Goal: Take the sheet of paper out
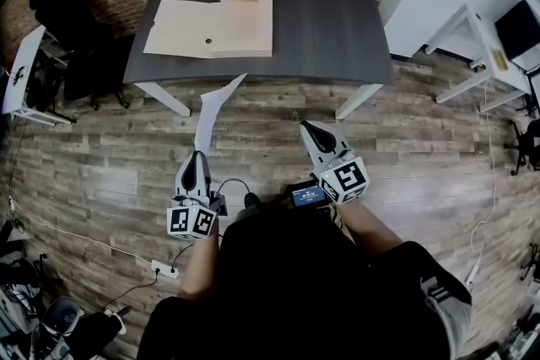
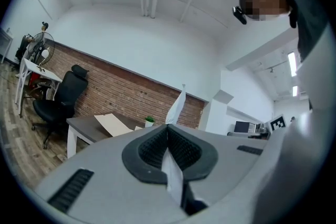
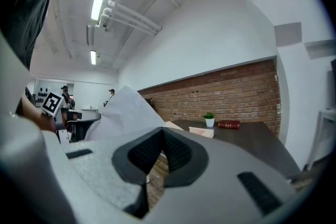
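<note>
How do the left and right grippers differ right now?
The left gripper is shut on the sheet of paper; the right gripper is shut on nothing. The left gripper has paper standing up past its tips; the right gripper's tips are bare. Both are held over the wooden floor, short of the table.
</note>
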Demonstrator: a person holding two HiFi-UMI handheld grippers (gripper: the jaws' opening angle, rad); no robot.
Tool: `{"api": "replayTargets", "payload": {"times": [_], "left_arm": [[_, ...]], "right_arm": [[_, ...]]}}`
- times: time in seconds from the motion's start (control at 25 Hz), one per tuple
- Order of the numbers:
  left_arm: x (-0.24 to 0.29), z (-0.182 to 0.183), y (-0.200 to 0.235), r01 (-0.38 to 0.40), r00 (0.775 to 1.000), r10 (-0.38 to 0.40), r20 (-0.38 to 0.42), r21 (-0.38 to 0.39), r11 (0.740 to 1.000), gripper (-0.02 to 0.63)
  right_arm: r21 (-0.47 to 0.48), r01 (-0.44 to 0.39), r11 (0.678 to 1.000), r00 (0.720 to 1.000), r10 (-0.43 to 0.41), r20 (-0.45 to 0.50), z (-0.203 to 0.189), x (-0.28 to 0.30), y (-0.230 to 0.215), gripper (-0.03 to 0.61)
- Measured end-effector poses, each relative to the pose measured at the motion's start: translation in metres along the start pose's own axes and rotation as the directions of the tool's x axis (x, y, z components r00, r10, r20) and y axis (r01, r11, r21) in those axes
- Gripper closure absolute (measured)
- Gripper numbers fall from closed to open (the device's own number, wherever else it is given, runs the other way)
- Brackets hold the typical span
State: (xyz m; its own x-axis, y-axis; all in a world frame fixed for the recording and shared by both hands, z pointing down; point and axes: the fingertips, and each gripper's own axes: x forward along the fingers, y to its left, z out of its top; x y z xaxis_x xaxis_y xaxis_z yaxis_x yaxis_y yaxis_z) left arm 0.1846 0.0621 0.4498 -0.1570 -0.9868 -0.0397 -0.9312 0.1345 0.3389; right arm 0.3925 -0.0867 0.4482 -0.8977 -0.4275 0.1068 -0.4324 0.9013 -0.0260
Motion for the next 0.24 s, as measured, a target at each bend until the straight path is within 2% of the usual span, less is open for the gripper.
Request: {"api": "replayTargets", "payload": {"times": [0.24], "left_arm": [[0.0009, -0.0038, -0.0078, 0.012, 1.0, -0.012, -0.008, -0.007, 1.0, 0.618]], "right_arm": [[0.013, 0.01, 1.0, 1.0, -0.01, 0.003, -0.0029, -0.0063, -0.0047, 0.575]]}}
